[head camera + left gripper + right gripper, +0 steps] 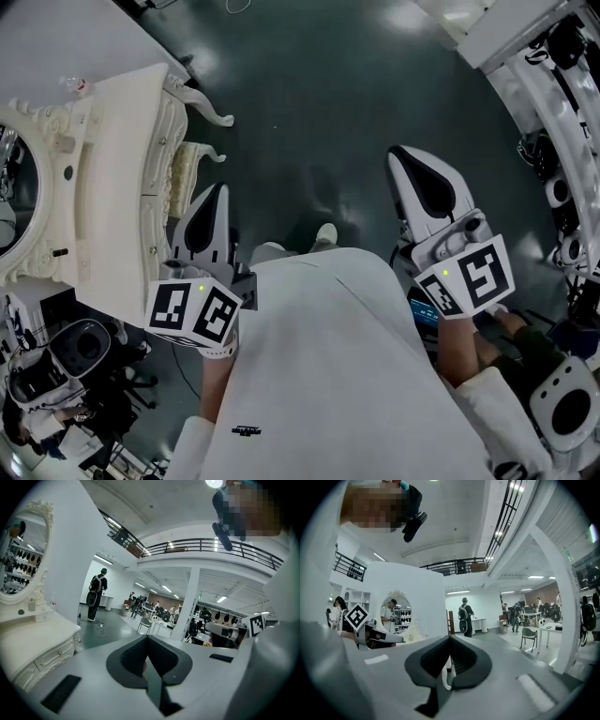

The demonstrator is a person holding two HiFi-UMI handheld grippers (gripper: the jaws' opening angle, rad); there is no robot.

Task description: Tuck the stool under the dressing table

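Observation:
The white ornate dressing table (112,169) with its oval mirror (14,187) stands at the left of the head view. A cream cushioned stool (190,167) with curved legs sits against the table's front, partly under its top. My left gripper (217,192) hangs just below the stool, shut with nothing in it and apart from the stool. My right gripper (408,155) is over the bare floor at the right, shut with nothing between its jaws. In the left gripper view the table (37,639) and mirror (23,559) lie left of the gripper (147,641). In the right gripper view the gripper (450,641) faces the mirror (396,613).
My white coat fills the lower middle of the head view, with a shoe (324,234) on the dark green floor. White shelving with gear (553,141) curves along the right. A wheeled machine (80,347) stands at the lower left. A person with a backpack (96,595) and a chair (145,623) are far off.

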